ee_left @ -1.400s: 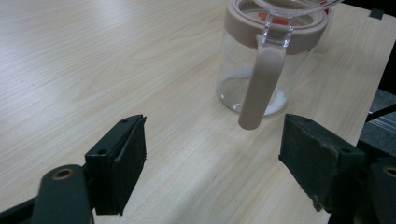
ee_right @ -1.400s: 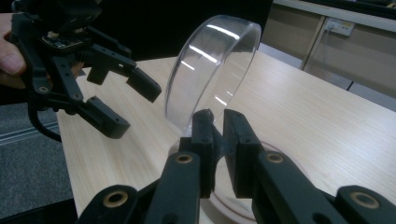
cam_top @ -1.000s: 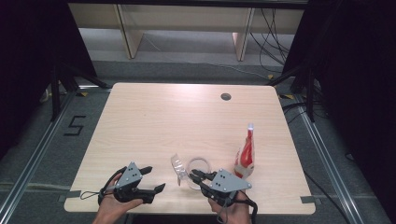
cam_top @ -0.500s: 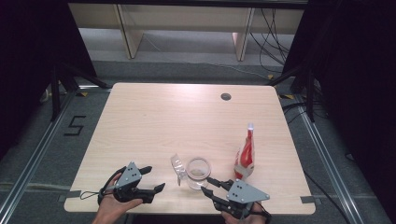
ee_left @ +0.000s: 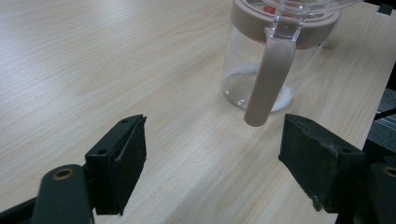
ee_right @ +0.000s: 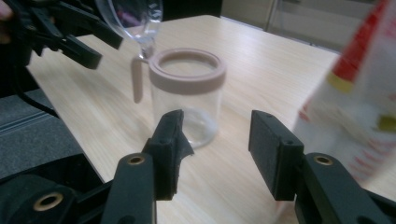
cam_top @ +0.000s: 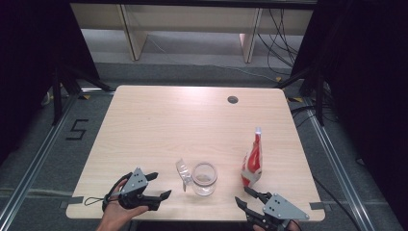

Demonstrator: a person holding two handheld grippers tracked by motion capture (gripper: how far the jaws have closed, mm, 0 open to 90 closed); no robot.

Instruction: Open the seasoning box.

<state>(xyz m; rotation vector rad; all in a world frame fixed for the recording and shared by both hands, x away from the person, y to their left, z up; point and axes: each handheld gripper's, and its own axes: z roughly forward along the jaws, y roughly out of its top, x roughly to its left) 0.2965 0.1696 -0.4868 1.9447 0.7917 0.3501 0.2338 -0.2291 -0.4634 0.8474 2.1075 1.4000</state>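
Room: dark curtains on both sides, pale shelving and loose cables behind a light wooden table (cam_top: pixel 159 125).

High view, jar: a clear jar (cam_top: pixel 204 178) stands near the front edge, its flip lid (cam_top: pixel 183 172) swung open to the left; a red and white pouch (cam_top: pixel 252 164) stands upright just right of it, apart from it.

High view, grippers: the left gripper (cam_top: pixel 161 185) rests at the front left, jaws apart and holding nothing; the right gripper (cam_top: pixel 244 197) sits at the front right corner, below the pouch.

Left gripper view: jaws wide, bare table between them; the jar (ee_left: pixel 275 56) with its pinkish collar lies ahead, the lid's pink tab (ee_left: pixel 268 79) hanging down its side.

Right gripper view: the jaws have just been opening and stand partly apart, nothing between them; jar (ee_right: pixel 187 95) ahead, pouch (ee_right: pixel 359 98) close at the right, blurred.

Risk: as I see it, the pouch looks tall and slack; a careless sideways approach could tip it against the jar, and the open lid could catch a passing jaw.
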